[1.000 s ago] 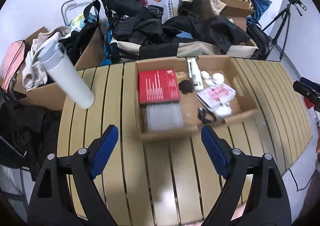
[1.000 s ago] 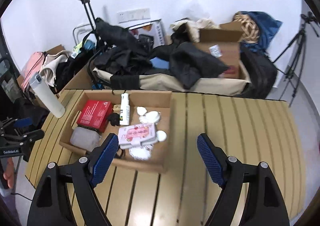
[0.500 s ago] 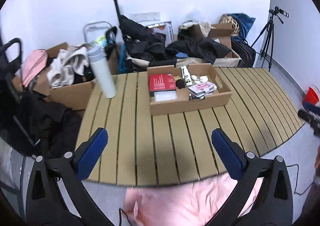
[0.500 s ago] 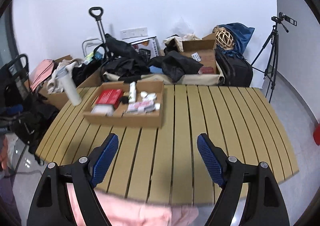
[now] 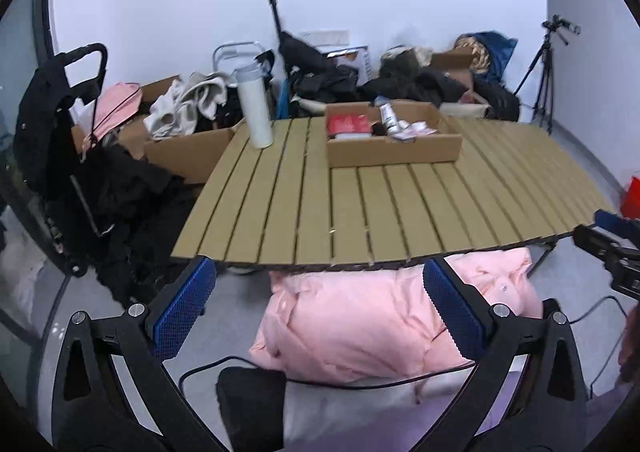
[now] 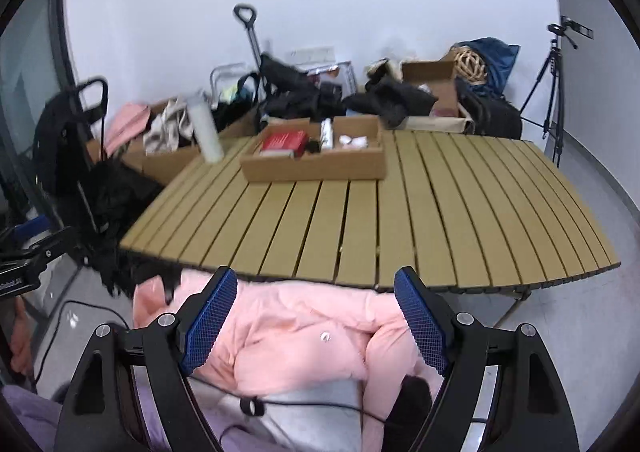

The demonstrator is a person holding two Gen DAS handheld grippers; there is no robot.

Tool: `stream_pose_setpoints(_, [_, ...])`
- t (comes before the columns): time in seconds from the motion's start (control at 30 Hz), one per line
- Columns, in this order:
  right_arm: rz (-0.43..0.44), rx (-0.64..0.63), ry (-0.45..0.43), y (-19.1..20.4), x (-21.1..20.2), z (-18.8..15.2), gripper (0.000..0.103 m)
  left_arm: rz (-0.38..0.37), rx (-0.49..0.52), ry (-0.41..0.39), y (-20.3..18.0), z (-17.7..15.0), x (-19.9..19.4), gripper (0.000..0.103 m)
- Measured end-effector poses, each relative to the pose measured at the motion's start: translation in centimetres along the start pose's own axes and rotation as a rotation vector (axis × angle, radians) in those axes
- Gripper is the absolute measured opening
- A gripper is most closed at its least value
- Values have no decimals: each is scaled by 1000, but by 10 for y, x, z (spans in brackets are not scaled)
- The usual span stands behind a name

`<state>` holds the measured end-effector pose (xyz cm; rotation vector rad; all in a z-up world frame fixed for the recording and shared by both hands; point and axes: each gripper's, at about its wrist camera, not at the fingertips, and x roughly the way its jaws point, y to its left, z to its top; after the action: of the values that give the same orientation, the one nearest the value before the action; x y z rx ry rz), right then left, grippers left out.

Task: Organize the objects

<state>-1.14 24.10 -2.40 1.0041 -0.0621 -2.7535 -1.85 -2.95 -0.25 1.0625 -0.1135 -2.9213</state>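
Note:
A shallow cardboard box (image 5: 394,149) (image 6: 316,165) sits on the slatted wooden table (image 5: 380,203) (image 6: 400,203). It holds a red box (image 5: 347,123) (image 6: 283,140), a white bottle (image 5: 387,116) (image 6: 326,131) and small white items. A white tumbler (image 5: 254,107) (image 6: 205,129) stands at the table's far left. My left gripper (image 5: 318,308) and right gripper (image 6: 316,316) are both open and empty, held below the table's near edge, over a pink jacket (image 5: 380,316) (image 6: 304,336).
Cardboard boxes with clothes (image 5: 188,111), a black stroller (image 5: 60,123), dark bags and coats (image 6: 360,99) crowd the far side. A tripod (image 5: 544,75) (image 6: 556,75) stands at the right wall. Cables lie on the floor (image 6: 304,404).
Both grippers have pulled back and down from over the box to below the table's near edge. The pink jacket has come into view. Both stay open.

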Motion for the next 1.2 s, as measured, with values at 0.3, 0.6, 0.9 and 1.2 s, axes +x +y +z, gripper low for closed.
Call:
stream_pose_setpoints(0.3, [5,-32,-10,13,-4,-3,84,-16,-40,20,3,-2,3,103])
stream_pose_setpoints(0.6, [14,-27,9,12,2,-6,84,-28,-23,22,-3,-4,2,103])
stream_pose_setpoints(0.9, [14,-34,9,14,2,-7,84,-25,-7,15,-7,-5,1,103])
stream_pose_setpoints(1.2, [14,-32,6,15,0,-9,84,-28,-1,16,-9,-5,0,103])
